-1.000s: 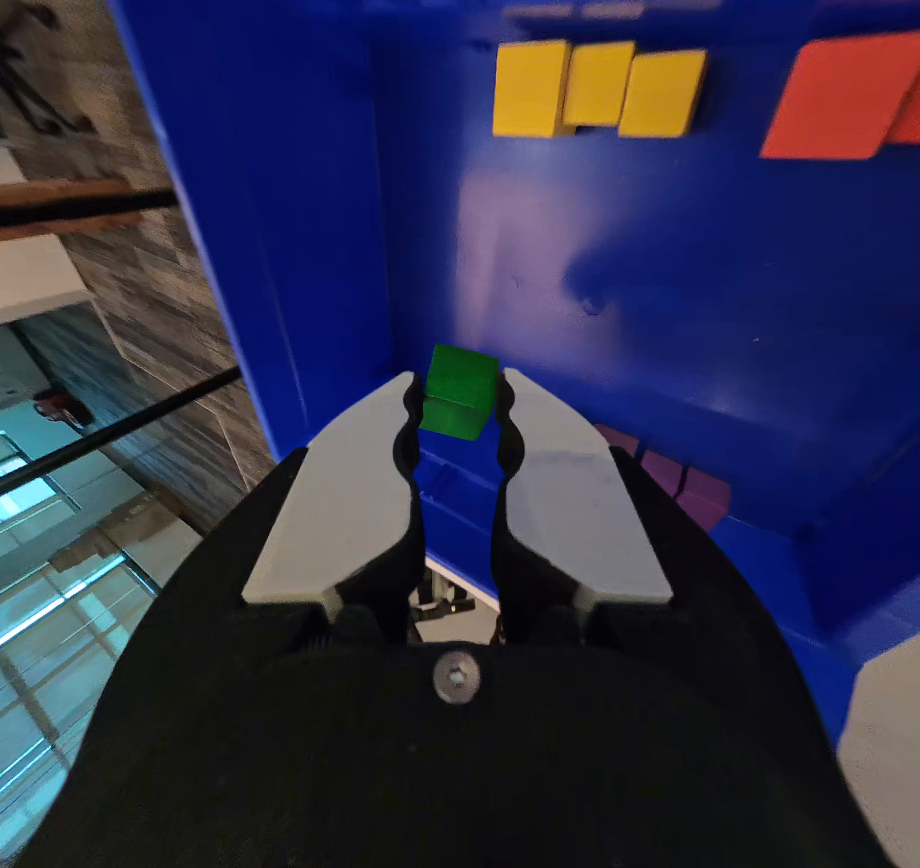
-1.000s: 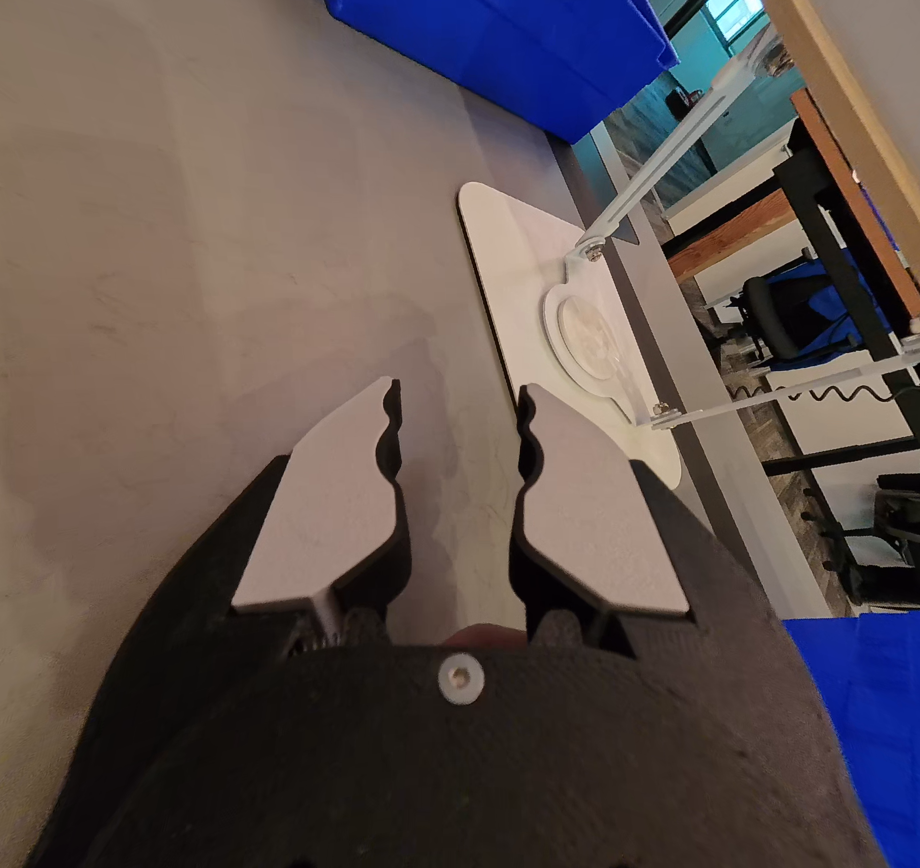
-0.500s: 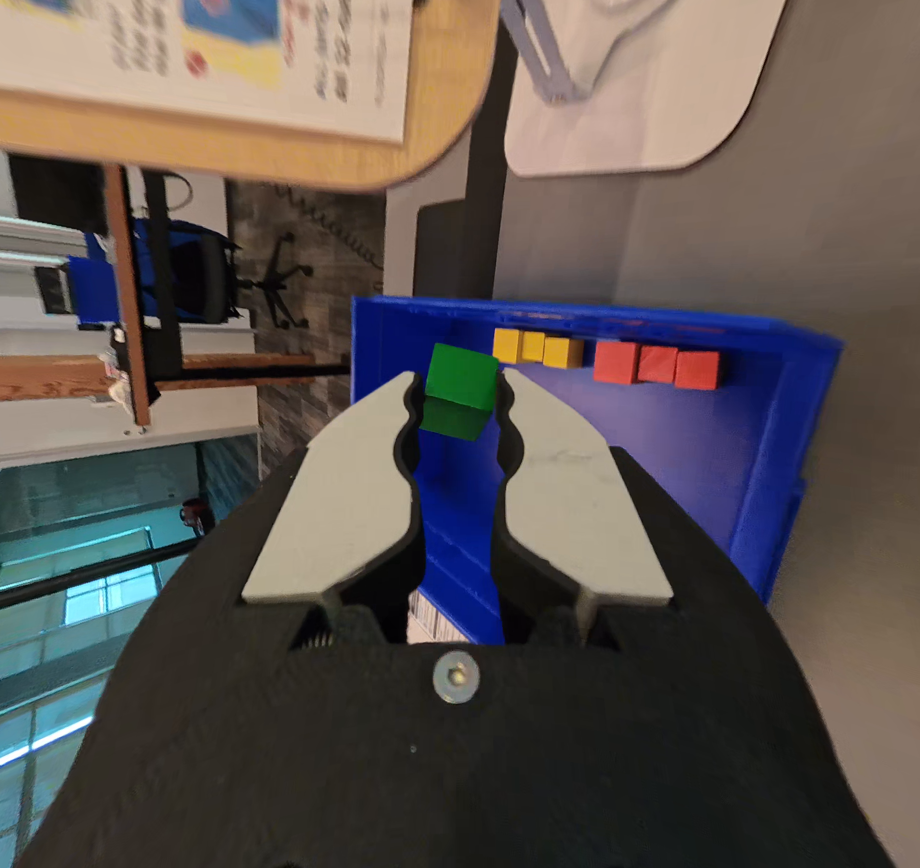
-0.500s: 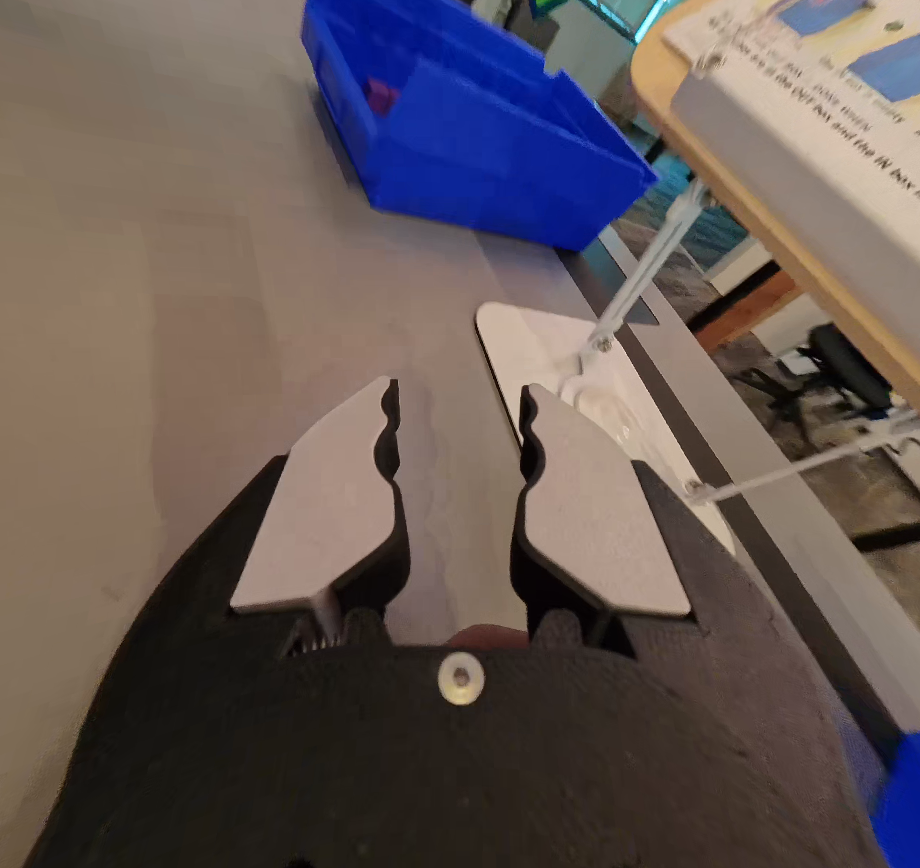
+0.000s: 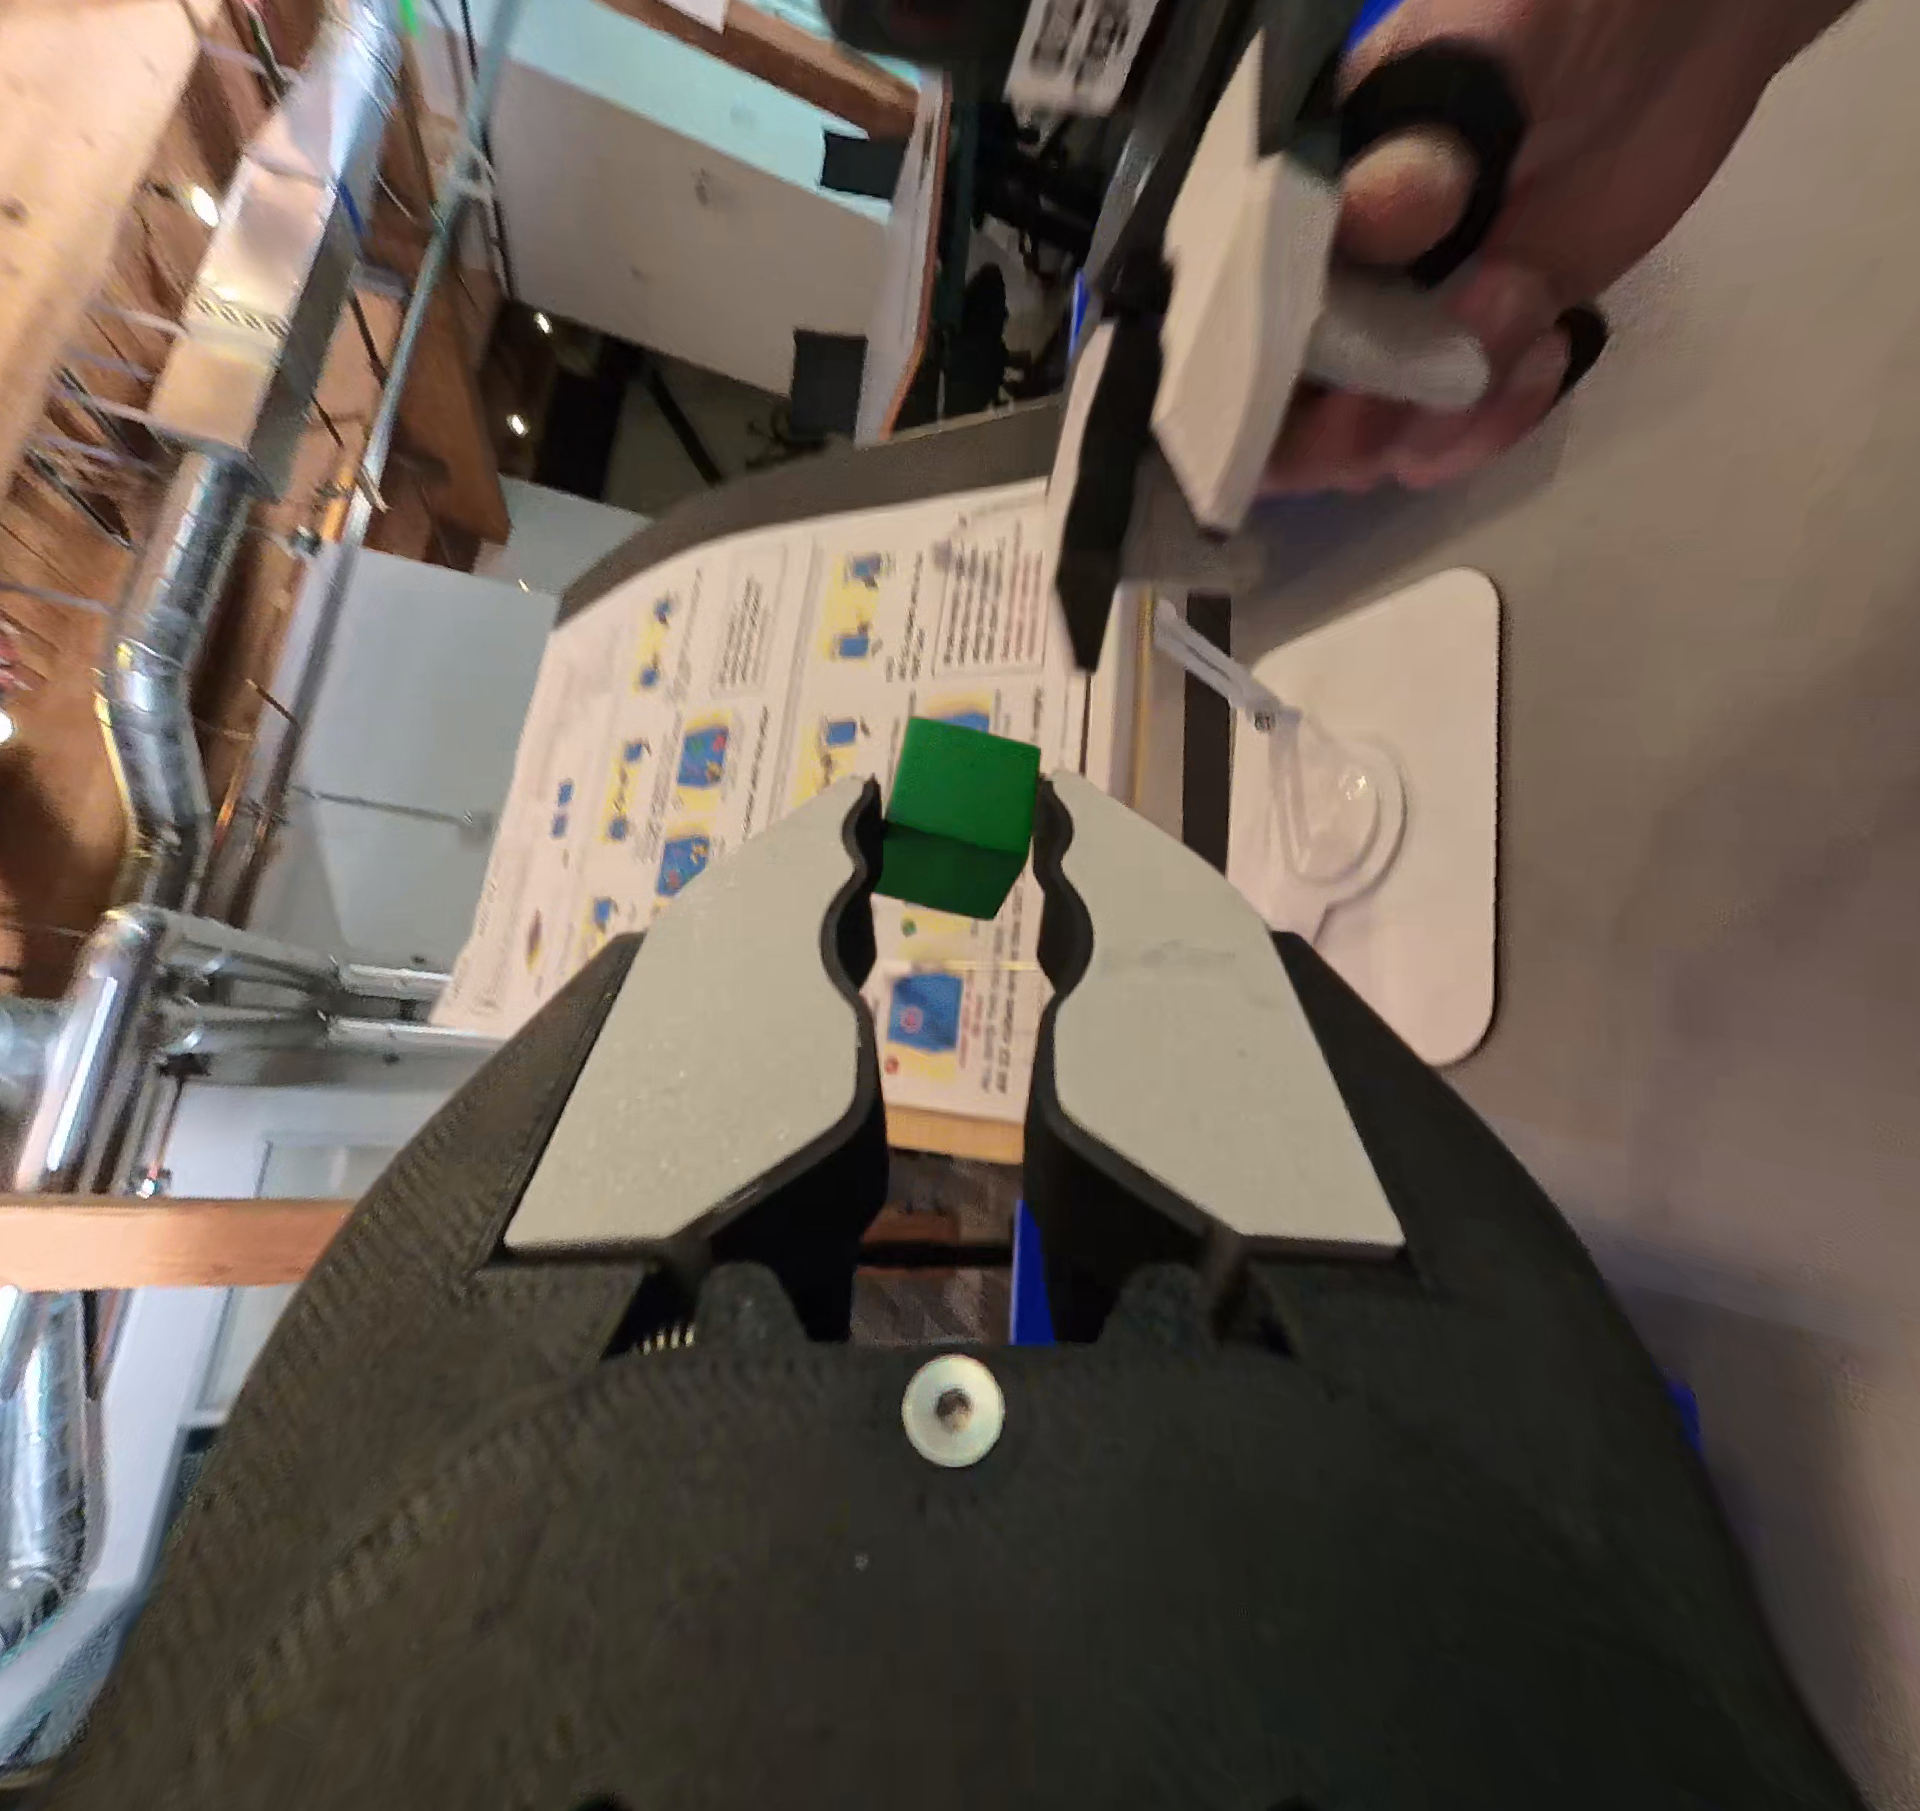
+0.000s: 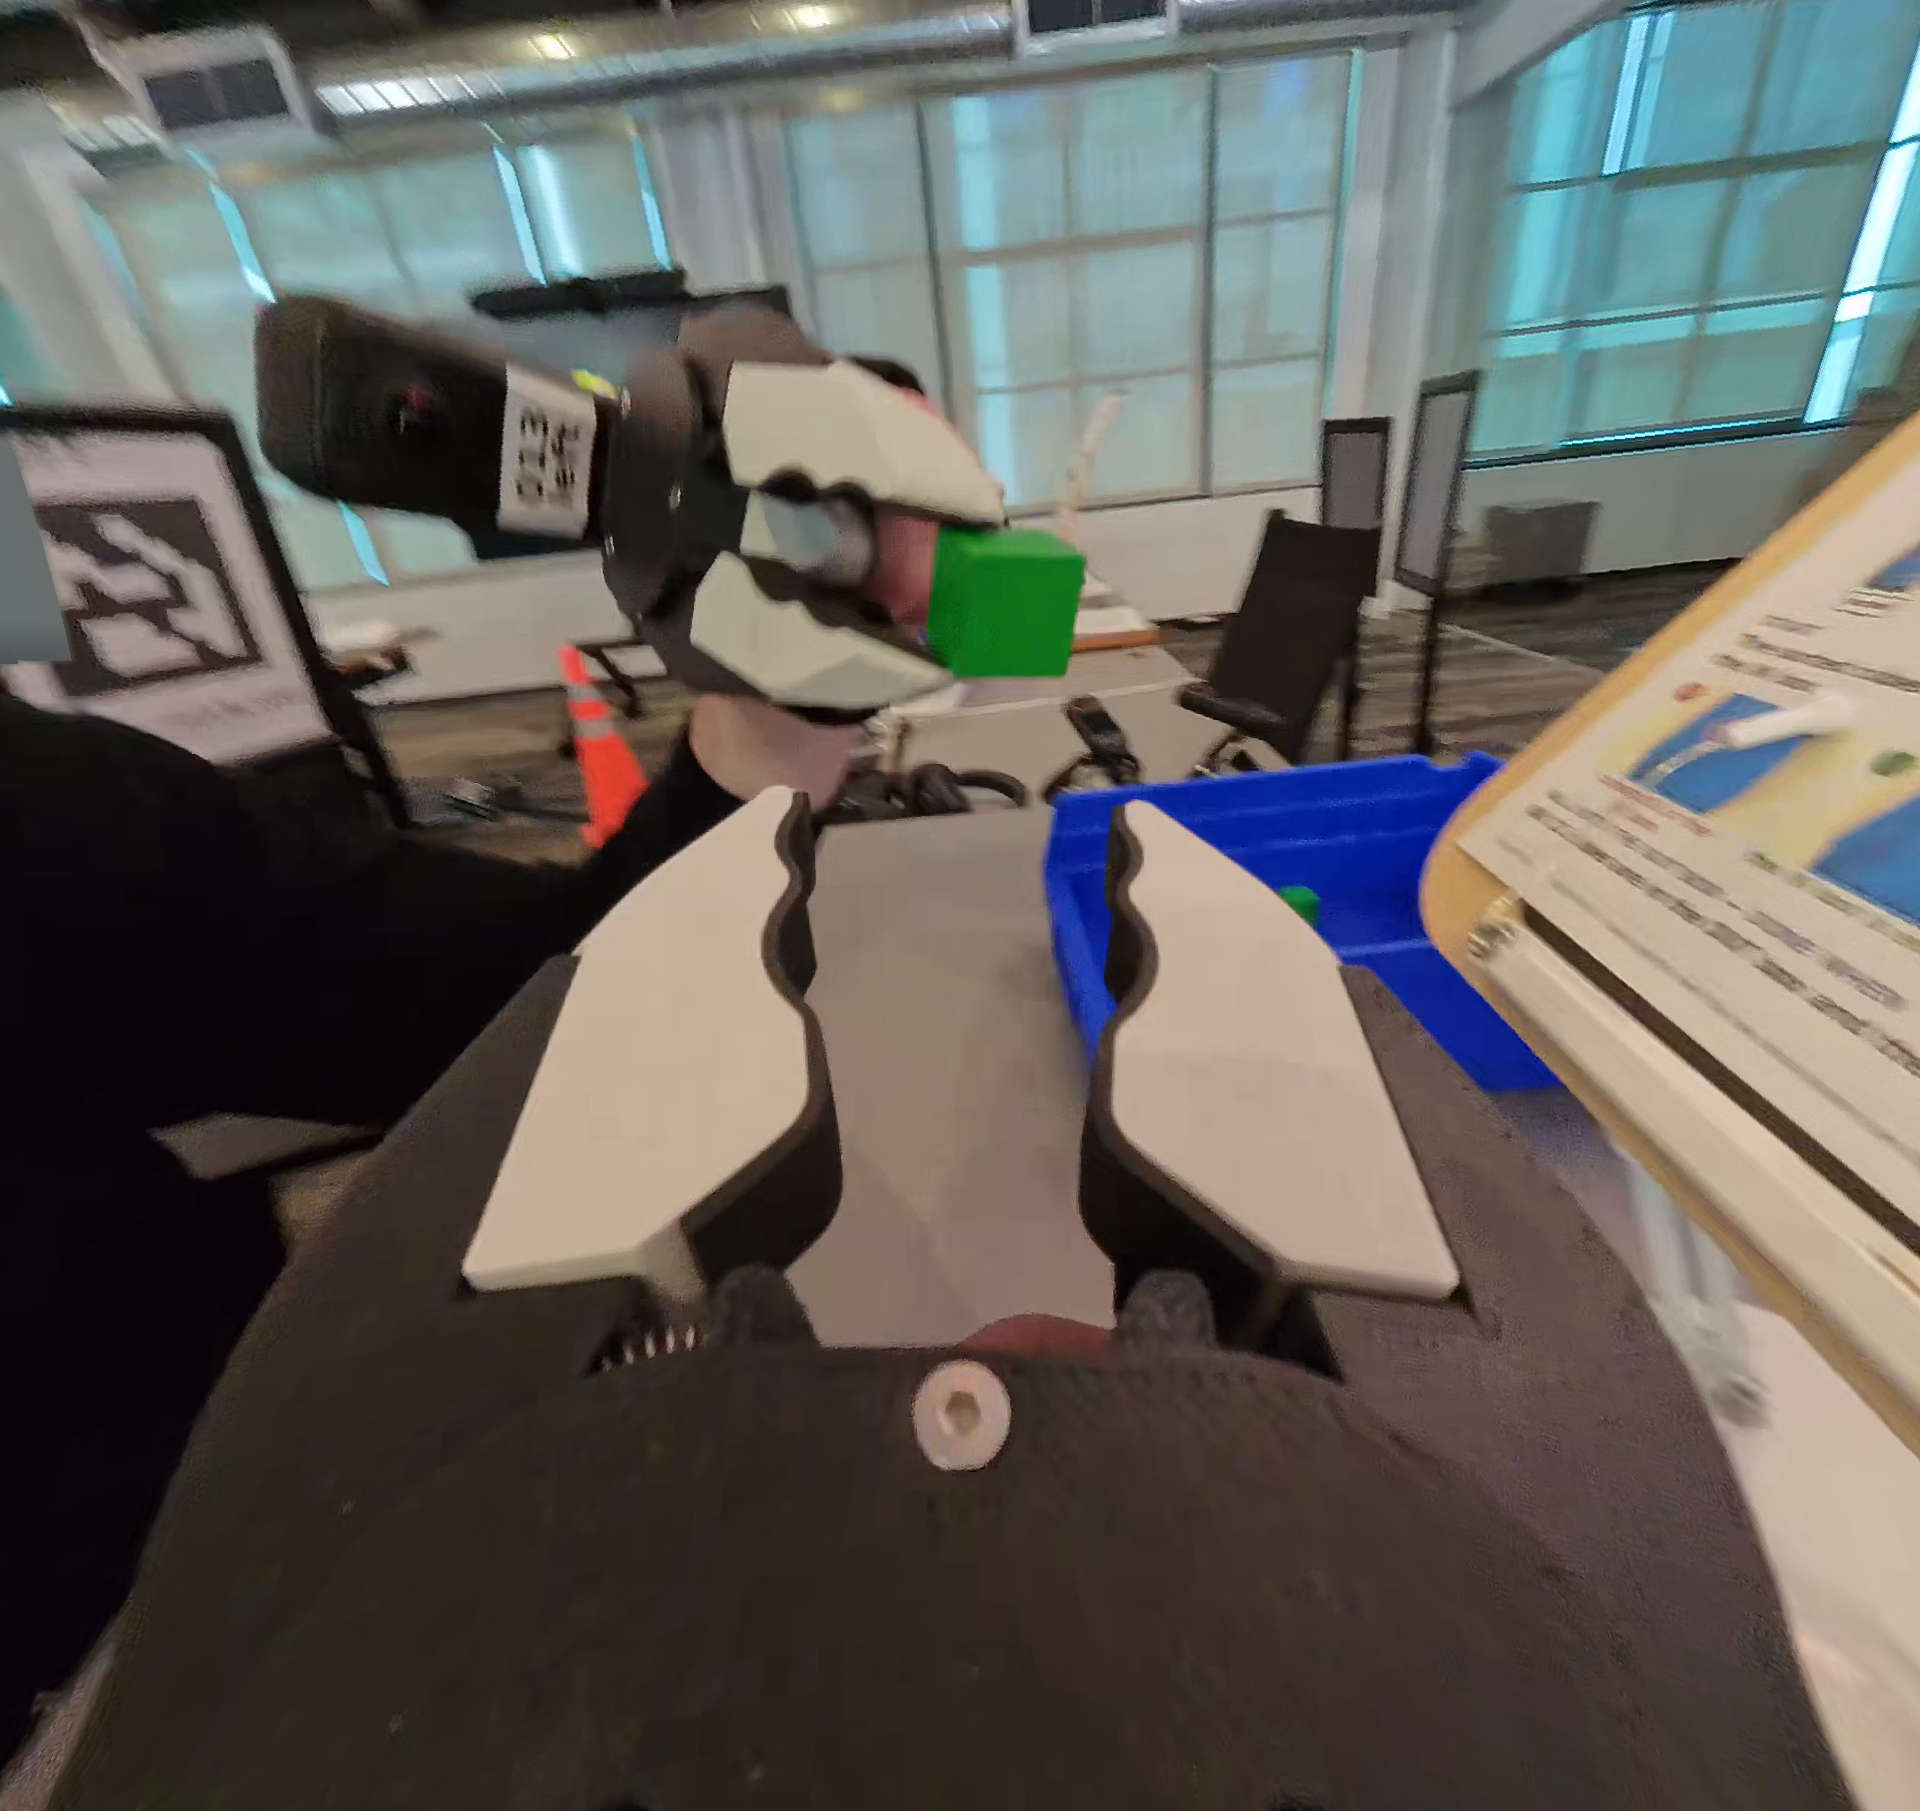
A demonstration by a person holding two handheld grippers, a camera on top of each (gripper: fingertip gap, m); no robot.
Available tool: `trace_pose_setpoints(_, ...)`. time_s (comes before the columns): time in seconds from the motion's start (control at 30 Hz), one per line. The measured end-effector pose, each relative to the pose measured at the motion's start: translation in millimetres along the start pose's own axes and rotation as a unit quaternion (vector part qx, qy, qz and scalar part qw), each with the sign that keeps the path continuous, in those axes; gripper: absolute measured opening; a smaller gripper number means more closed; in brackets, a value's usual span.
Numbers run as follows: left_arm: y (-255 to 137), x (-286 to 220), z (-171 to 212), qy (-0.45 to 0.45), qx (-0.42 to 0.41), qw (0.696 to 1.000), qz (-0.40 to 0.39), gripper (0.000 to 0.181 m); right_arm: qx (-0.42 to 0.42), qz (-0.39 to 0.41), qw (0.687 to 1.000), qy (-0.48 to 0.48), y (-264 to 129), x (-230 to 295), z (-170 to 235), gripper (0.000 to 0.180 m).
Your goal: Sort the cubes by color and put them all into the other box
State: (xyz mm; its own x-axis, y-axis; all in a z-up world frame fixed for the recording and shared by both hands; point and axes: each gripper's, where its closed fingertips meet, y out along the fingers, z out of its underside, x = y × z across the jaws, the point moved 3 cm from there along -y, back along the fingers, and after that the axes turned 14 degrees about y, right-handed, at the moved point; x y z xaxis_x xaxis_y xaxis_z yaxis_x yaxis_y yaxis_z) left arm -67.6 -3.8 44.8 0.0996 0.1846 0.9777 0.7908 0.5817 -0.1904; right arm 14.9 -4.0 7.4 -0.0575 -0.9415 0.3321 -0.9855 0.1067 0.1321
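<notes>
My left gripper (image 5: 956,811) is shut on a green cube (image 5: 961,816) and holds it in the air, in front of an instruction board. In the right wrist view the left gripper (image 6: 966,592) is up at the centre left with the green cube (image 6: 1003,603) at its tips. My right gripper (image 6: 961,816) is open and empty above the grey table. It also shows in the left wrist view (image 5: 1153,556), held by a hand at the top right. A blue box (image 6: 1351,826) stands on the table behind it with another green cube (image 6: 1299,901) inside.
A tilted wooden board with an instruction sheet (image 6: 1714,878) stands close on the right and also shows in the left wrist view (image 5: 769,753). A white pad with a clear stand foot (image 5: 1382,826) lies on the table. An orange cone (image 6: 597,753) and a chair (image 6: 1288,618) stand beyond. One gripper's finger ends stand about 5 centimetres off the other's.
My left gripper has lifted the green cube out of the blue box and swung up towards the board. My right gripper has tilted up from the table and now faces the left gripper.
</notes>
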Motion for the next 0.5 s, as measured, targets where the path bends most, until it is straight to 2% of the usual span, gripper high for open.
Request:
trace_pose_setpoints(0.03, 0, 2, -9, 0.007, -0.010, 1.000, -0.008, 0.027, -0.006, -0.024, 0.999, 0.022, 2, 1, -6, 0.058)
trace_pose_setpoints(0.13, 0, 4, -29, 0.022, -0.035, 0.999, -0.014, 0.027, -0.020, -0.088, 0.993, 0.070, 8, 7, -17, 0.060)
trace_pose_setpoints(0.27, 3, -2, -43, 0.036, -0.043, 0.998, -0.007, 0.027, -0.012, -0.114, 0.990, 0.081, 18, 10, -13, 0.062)
trace_pose_setpoints(0.37, 6, -5, -48, 0.039, -0.043, 0.998, -0.001, 0.027, -0.016, -0.125, 0.990, 0.063, 21, 17, -12, 0.051)
trace_pose_setpoints(0.47, 9, -7, -47, 0.040, -0.037, 0.999, 0.003, 0.027, -0.020, -0.126, 0.991, 0.040, 19, 20, -12, 0.028)
trace_pose_setpoints(0.5, 9, -7, -47, 0.037, -0.039, 0.999, 0.002, 0.027, -0.021, -0.122, 0.992, 0.034, 19, 21, -13, 0.029)
